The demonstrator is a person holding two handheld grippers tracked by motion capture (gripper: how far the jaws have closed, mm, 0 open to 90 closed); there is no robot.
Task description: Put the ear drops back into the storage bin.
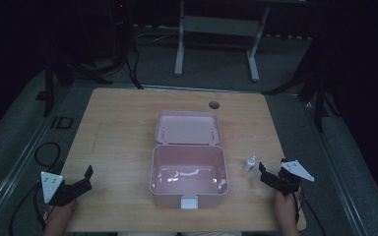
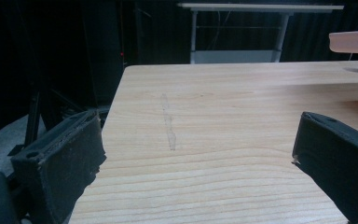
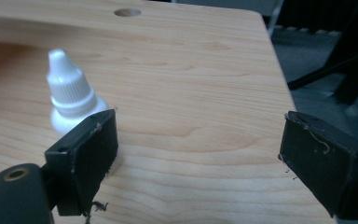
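An open pink plastic box sits mid-table, empty, its lid laid back behind it; a corner of the lid appears at the upper right of the left gripper view. A small white dropper bottle stands upright to the right of the box. My right gripper is open just right of it. In the right gripper view the bottle stands beyond and outside the left jaw, and only bare wood lies within the right gripper. My left gripper is open over bare wood at the front left.
The wooden table has a round cable hole near its back edge. Cables lie on the floor at left. A white-legged desk frame stands beyond the table. Dark stands flank both sides.
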